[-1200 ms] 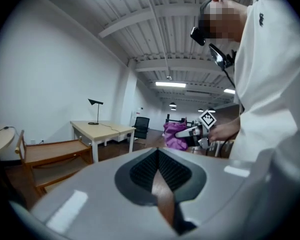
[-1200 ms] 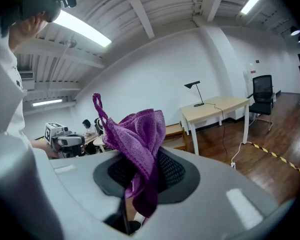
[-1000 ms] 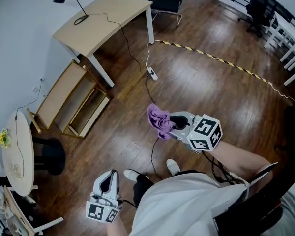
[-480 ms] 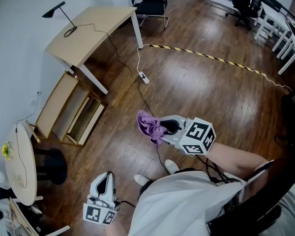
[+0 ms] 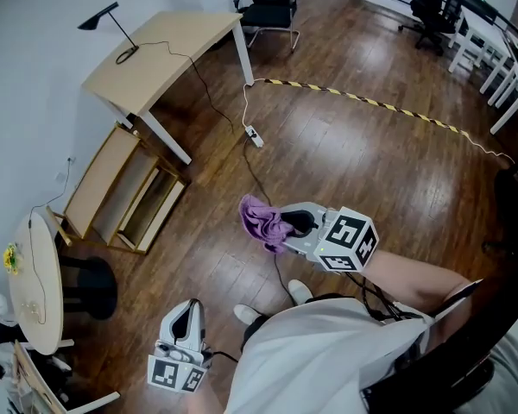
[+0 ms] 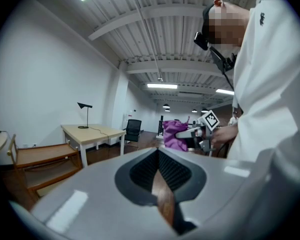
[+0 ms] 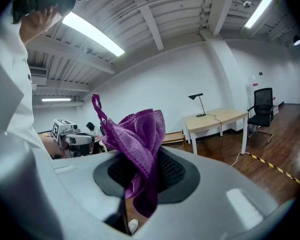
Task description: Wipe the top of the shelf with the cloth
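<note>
My right gripper (image 5: 281,222) is held out over the wooden floor, shut on a crumpled purple cloth (image 5: 257,216). In the right gripper view that cloth (image 7: 140,135) bunches up between the jaws and hangs down in front of them. The low wooden shelf (image 5: 123,185) stands against the left wall beside the desk, well away from both grippers. It also shows in the left gripper view as the shelf (image 6: 41,158), and far behind the cloth as the shelf (image 7: 175,138). My left gripper (image 5: 187,316) hangs low by my body, shut with nothing in it.
A light wooden desk (image 5: 161,56) with a black lamp (image 5: 105,17) stands beyond the shelf. A power strip (image 5: 255,136) and its cable lie on the floor, crossed by yellow-black tape (image 5: 371,102). A round white table (image 5: 36,281) and black stool (image 5: 89,284) are at the left.
My view has swung since a second ago, so the right gripper and cloth sit a little further left in it. Over the last half second hardly anything has moved.
</note>
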### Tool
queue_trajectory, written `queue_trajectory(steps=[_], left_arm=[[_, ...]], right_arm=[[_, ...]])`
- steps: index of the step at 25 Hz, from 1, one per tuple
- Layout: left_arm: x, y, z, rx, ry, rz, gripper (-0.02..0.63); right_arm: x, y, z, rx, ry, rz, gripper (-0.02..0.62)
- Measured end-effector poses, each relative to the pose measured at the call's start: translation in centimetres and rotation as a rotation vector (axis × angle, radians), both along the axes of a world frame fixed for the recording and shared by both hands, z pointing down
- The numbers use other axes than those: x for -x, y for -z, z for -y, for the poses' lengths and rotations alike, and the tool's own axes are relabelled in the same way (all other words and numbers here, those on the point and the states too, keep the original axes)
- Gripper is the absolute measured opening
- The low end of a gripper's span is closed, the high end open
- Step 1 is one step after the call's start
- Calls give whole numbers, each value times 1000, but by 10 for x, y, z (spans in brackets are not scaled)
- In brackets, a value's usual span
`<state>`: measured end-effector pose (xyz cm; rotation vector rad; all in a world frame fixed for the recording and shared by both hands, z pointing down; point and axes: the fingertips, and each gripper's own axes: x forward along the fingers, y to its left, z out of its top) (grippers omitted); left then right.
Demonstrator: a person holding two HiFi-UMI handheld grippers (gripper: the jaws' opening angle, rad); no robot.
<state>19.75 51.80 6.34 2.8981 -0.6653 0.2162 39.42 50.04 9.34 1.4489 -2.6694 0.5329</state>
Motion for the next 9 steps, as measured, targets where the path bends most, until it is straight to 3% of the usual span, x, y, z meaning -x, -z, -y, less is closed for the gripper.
queue_trajectory(steps=[9], left_arm=[[23, -2, 5, 0, 24, 5, 20]], right_arm=[[25, -4, 10, 9, 26, 0, 101]])
